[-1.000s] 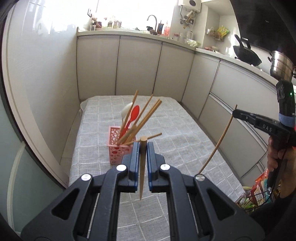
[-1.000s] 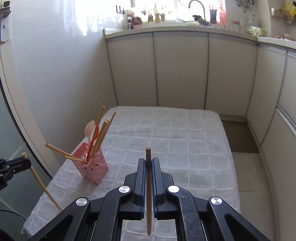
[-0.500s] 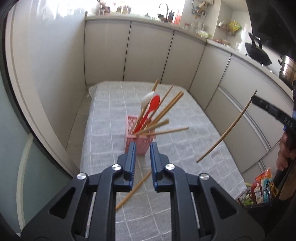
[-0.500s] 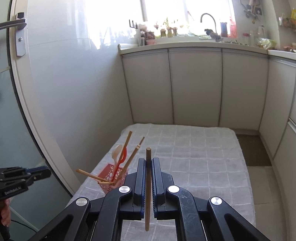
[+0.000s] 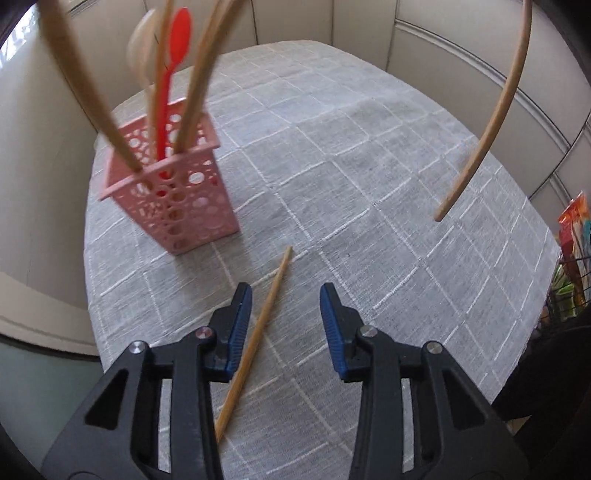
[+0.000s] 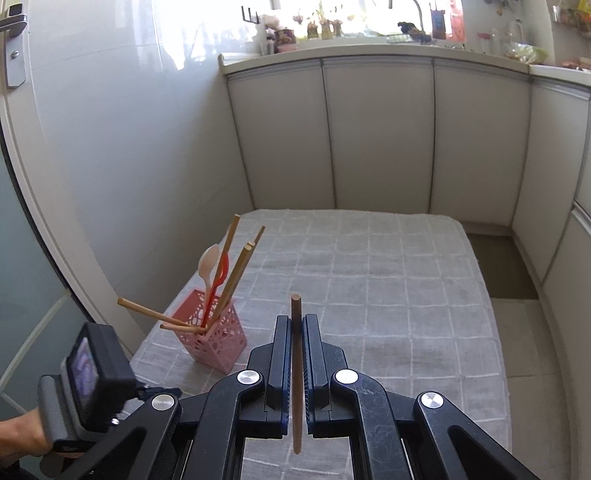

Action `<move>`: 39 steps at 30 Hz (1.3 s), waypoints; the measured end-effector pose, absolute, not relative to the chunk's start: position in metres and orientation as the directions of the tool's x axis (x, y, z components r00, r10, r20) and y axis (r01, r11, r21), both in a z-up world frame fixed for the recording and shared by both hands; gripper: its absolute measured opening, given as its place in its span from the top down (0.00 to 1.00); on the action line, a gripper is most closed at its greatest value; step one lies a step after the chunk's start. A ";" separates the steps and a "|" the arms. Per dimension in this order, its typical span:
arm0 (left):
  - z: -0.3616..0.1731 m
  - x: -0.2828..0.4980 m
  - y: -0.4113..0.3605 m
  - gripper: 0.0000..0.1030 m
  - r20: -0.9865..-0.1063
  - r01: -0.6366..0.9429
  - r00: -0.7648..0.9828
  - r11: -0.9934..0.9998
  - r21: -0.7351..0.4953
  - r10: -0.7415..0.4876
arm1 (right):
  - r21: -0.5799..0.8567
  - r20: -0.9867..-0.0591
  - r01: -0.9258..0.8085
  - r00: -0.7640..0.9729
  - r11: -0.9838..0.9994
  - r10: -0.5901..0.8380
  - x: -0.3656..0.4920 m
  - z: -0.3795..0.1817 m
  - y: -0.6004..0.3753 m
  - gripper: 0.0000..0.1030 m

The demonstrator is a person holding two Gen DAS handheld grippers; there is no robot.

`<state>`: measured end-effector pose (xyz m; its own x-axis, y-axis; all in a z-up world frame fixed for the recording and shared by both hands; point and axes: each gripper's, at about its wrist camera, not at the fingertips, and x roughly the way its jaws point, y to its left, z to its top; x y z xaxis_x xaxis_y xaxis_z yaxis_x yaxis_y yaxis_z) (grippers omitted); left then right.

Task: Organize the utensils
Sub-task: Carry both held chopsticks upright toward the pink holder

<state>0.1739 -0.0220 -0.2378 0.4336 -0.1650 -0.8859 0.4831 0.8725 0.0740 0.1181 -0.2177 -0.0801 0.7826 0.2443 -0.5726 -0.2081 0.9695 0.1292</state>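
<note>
No legible text, label, brand, number or sign in either of my wrist views; packaging at the frame edge and countertop bottles are too blurred to read.

Grey checked tablecloth covers the table; beige cabinets line the far wall beneath a bright window.

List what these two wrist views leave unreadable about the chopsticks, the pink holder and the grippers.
- Loose chopstick, left wrist view: lower end hidden behind the left gripper, whose jaws have just been opening.
- Pink holder, left wrist view: utensil tops blurred, cut off by the top edge.
- Chopstick clamped in the right gripper: gripped stretch hidden by the pads.
- Left gripper's jaws, right wrist view: hidden behind its camera body.
</note>
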 end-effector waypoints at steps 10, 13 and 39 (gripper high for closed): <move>-0.271 0.196 -0.033 0.73 -0.942 0.468 0.323 0.881 0.073 -0.094 | 0.141 -0.589 -0.201 0.770 0.969 0.245 0.122 -0.086 -0.231 0.96; -0.270 0.193 -0.032 0.86 -0.945 0.442 0.307 0.896 0.036 -0.113 | 0.146 -0.593 -0.198 0.767 0.969 0.246 0.122 -0.088 -0.233 0.96; -0.119 0.094 0.005 0.94 -0.677 0.346 0.714 0.931 0.120 -0.178 | 0.169 -0.510 -0.215 0.816 0.962 0.272 0.097 -0.054 -0.213 0.96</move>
